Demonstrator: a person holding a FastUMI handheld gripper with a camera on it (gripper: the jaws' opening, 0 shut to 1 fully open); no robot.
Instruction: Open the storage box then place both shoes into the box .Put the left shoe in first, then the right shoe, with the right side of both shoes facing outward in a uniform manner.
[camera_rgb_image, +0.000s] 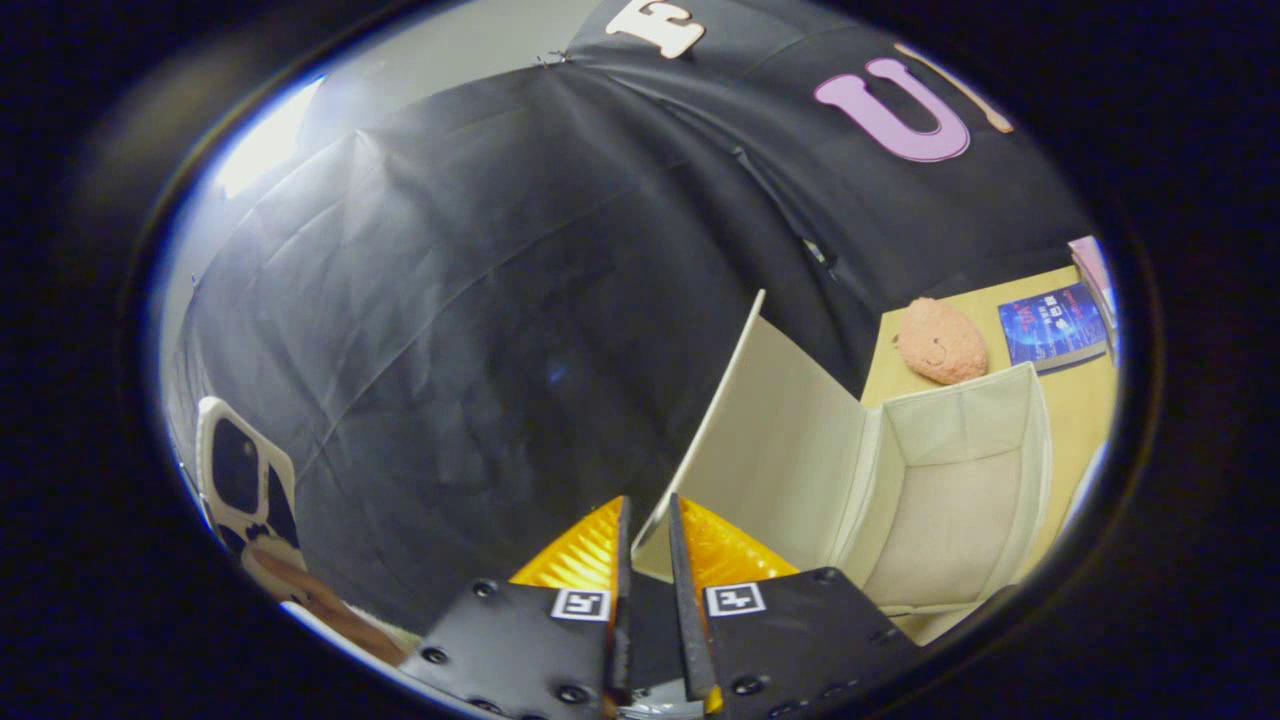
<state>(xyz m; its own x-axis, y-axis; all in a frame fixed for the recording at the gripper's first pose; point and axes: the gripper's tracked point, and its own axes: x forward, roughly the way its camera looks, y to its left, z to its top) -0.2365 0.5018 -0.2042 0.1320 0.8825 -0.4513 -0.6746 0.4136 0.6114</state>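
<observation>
— What are your tongs (648, 525) doing?

— My two fingers stand close together with only a narrow slit between them. The lower edge of the storage box's lid (770, 440) sits right at that slit; whether both fingers press on it, I cannot tell.

— What does the lid look like?

— A flat, stiff, cream panel, smooth, standing up on end and tilted, hinged along the side of the box.

— And the box itself?

— The storage box (1030, 470) lies just ahead of my fingers, to their right. It is rectangular, with soft cream fabric walls, folded seams at the corners and a coarser beige cloth floor. It stands open.

— What's beyond it?

— The surface (1085, 400), pale yellow wood, smooth. Past the box lies a pink, lumpy, oval soft thing (940, 342), and beside that a blue book (1056, 325) lying flat.

— And the room?

— Black creased cloth (480, 330) hangs behind as the booth wall, folds running down it. Off to my left stands a white-framed object (238, 470) with a dark panel; I can't make out what it is.
</observation>
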